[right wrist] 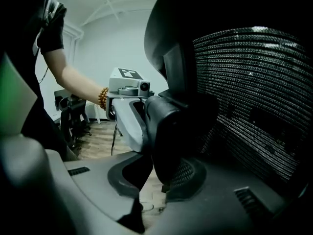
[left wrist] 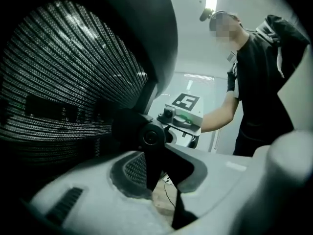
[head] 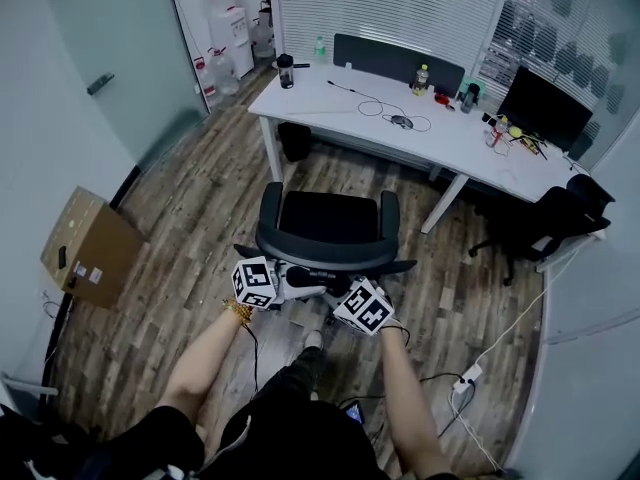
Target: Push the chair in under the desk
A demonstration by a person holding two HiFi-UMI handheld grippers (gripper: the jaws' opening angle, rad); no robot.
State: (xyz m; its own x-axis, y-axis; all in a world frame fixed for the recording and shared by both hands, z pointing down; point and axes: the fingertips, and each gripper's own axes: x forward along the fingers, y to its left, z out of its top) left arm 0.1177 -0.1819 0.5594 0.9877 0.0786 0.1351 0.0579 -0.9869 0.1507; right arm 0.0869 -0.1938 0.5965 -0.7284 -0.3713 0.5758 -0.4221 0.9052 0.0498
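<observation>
A black mesh office chair (head: 325, 218) stands on the wood floor, its seat facing the white desk (head: 330, 103) and its backrest toward me. Some floor shows between the chair and the desk. My left gripper (head: 272, 280) and right gripper (head: 350, 298) sit side by side low behind the backrest. In the left gripper view, the left gripper (left wrist: 161, 195) is shut on a black strut of the back frame (left wrist: 151, 155) beside the mesh (left wrist: 73, 92). In the right gripper view, the right gripper (right wrist: 151, 190) is shut on the black back bracket (right wrist: 171, 126).
A black bin (head: 294, 140) stands under the desk's left end, between the desk legs (head: 272, 153). A second black chair (head: 540, 228) stands at the right, a cardboard box (head: 90, 248) at the left wall. A power strip with cables (head: 468, 376) lies on the floor at right.
</observation>
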